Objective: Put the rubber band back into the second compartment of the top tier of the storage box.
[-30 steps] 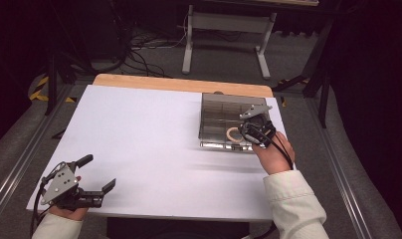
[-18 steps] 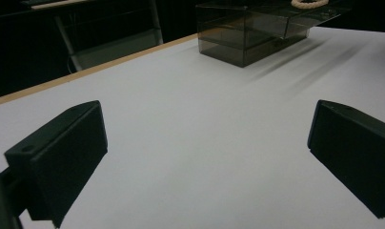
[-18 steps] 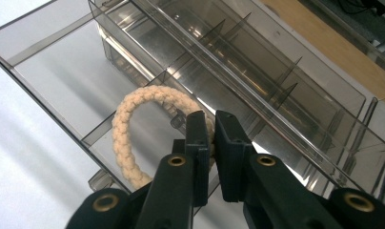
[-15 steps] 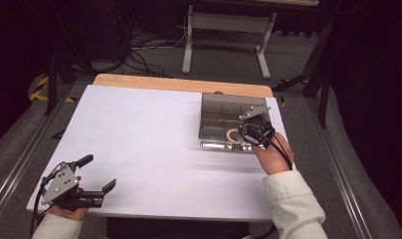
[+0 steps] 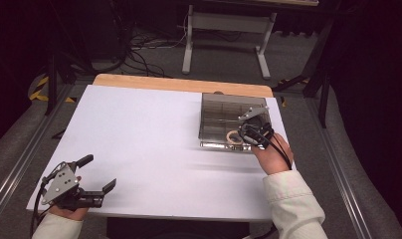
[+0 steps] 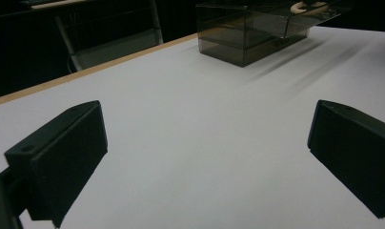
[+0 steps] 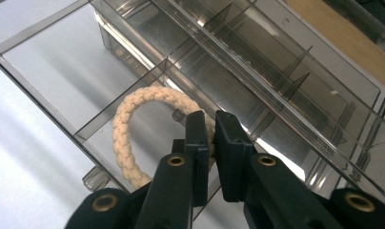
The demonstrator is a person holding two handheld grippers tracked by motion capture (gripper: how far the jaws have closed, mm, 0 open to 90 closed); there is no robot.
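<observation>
A cream ring of braided rope (image 7: pixel 128 129) is pinched on one side between the two black jaws of the right gripper (image 7: pixel 212 125), which are squeezed almost together on the rope. The rest of the ring curves away to the left of the jaws and hangs down into a near compartment of the clear plastic box with thin dividers (image 7: pixel 295 71). The ring stands tilted against a divider wall, not lying flat. In the high view the ring (image 5: pixel 233 137) sits just to the left of the right gripper (image 5: pixel 250 130), at the near edge of the box (image 5: pixel 214 107). The box stands on a big white table top (image 5: pixel 154 129). Far from the box, at the near left corner of the table, the left gripper (image 5: pixel 97 175) is low over the white top. Its jaws are spread wide apart with nothing between them.
</observation>
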